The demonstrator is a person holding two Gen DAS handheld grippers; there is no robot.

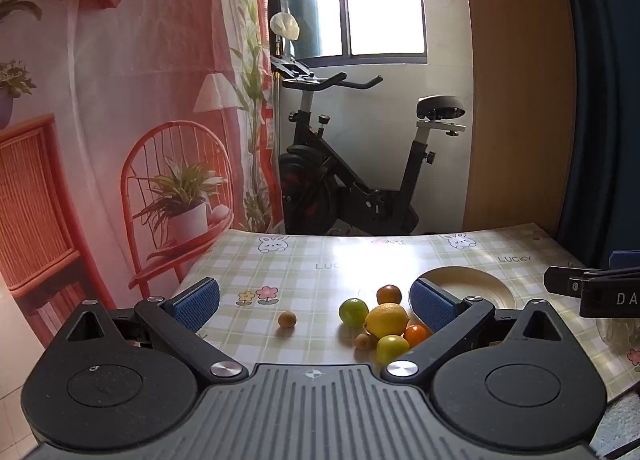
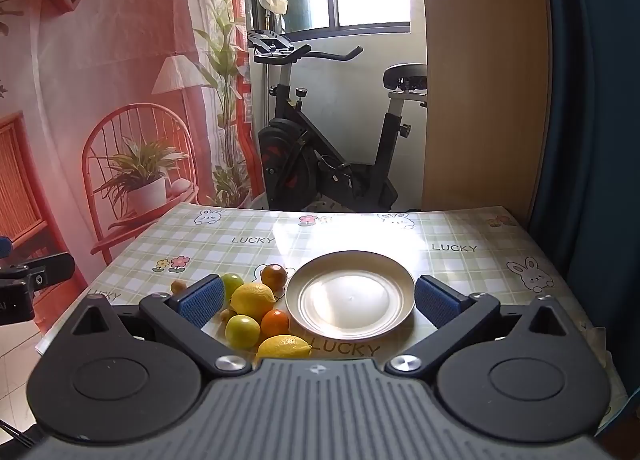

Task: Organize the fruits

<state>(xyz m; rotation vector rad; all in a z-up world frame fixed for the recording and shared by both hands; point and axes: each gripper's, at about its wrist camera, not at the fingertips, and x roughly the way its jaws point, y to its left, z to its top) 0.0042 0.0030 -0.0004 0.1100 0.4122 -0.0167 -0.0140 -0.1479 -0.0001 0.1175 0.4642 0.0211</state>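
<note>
Fruits heaped on checked tablecloth (image 2: 460,228) just left of empty plate (image 2: 350,302): lemon (image 2: 253,301), second lemon (image 2: 284,347), green citrus (image 2: 242,331), orange (image 2: 275,323), small stray fruit (image 1: 287,319) apart. Left gripper (image 1: 316,302) and right gripper (image 2: 318,300) hovering, jaws apart, nothing held. Sorting apparently not begun; next, likely a fruit pinched and lifted over plate rim. Ample clear cloth beyond; table edge near.

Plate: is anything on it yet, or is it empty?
Empty. The plate shows only bare surface and glare; the fruits all lie on the tablecloth beside it.
</note>
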